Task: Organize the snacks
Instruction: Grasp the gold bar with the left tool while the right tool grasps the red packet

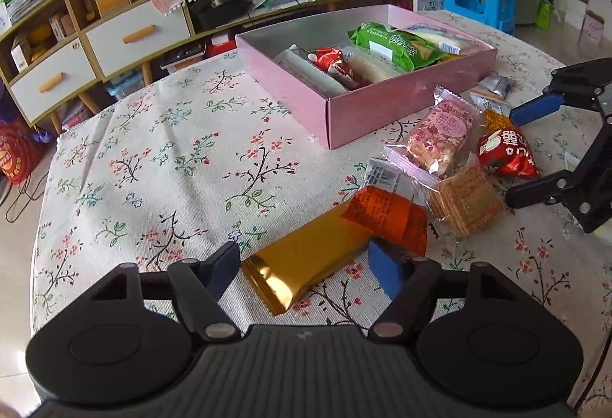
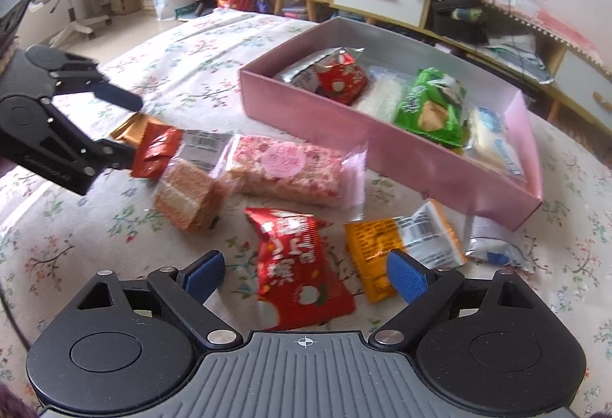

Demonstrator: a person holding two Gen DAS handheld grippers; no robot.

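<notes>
Snacks lay loose on the floral worktop, at six o'clock of the pink box, part-filled already.
The gold foil packet was bracketed by the left tongs, whose pads stood apart and were not seen pressing it; the red pouch was straddled by the right tongs, spread wide. Both packets were judged light, slick and crinkly, with contents easily crushed. A grip across the packet's narrow middle was judged safer than one on its slippery sealed ends.
</notes>
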